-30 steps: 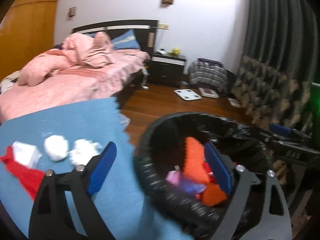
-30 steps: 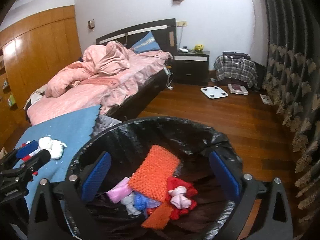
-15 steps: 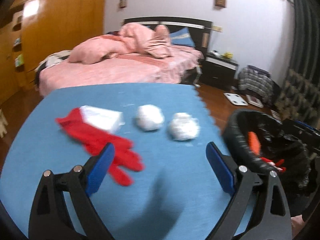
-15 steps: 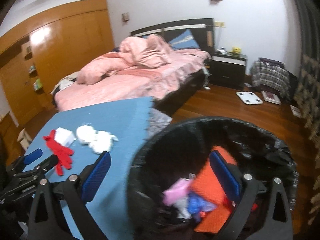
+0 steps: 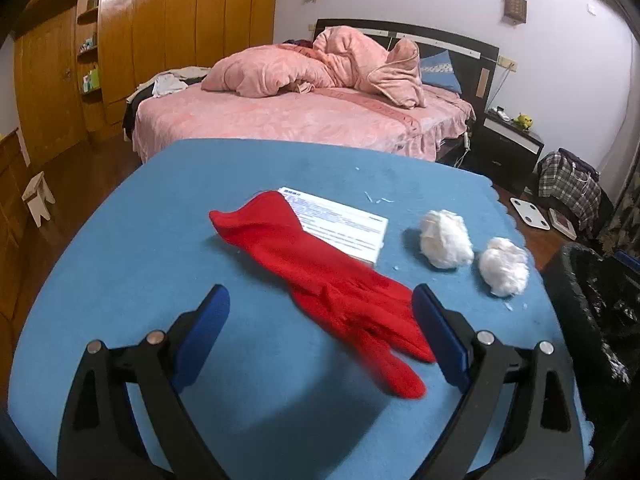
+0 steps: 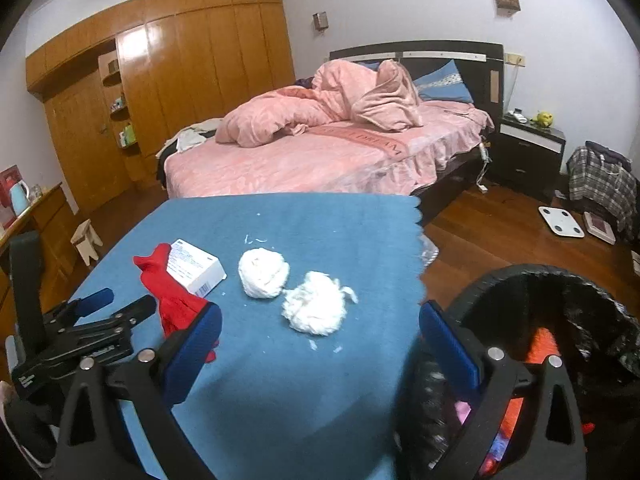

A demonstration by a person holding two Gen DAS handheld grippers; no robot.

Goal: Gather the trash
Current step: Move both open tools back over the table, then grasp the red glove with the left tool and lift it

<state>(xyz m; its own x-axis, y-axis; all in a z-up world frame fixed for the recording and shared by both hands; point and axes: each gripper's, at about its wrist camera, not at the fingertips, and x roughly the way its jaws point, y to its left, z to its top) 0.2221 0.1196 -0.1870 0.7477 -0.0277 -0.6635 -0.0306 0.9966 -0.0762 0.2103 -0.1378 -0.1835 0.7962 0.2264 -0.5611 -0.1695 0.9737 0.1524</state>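
A red glove (image 5: 328, 280) lies on the blue-covered table (image 5: 152, 248), partly over a white printed box (image 5: 348, 224). Two white cotton wads (image 5: 446, 240) (image 5: 504, 266) sit to its right. My left gripper (image 5: 320, 304) hovers open just above the glove's finger end, touching nothing. The right wrist view shows the glove (image 6: 172, 296), box (image 6: 196, 268), wads (image 6: 264, 274) (image 6: 316, 308) and left gripper (image 6: 116, 303). My right gripper (image 6: 320, 328) is open and holds nothing, near the table's right edge. The black-lined trash bin (image 6: 516, 276) beside it holds orange knit fabric (image 6: 540, 344).
The bin (image 5: 588, 296) stands off the table's right edge. Beyond the table (image 6: 320, 232) are a pink bed (image 6: 320, 156), a dark nightstand (image 6: 528, 148), a white scale (image 6: 558, 220) on the wood floor, a plaid bag (image 6: 600, 176) and a small stool (image 6: 86, 240).
Both grippers have swung left, away from above the bin and toward the table. The left one now hangs over the red glove. Both stayed open.
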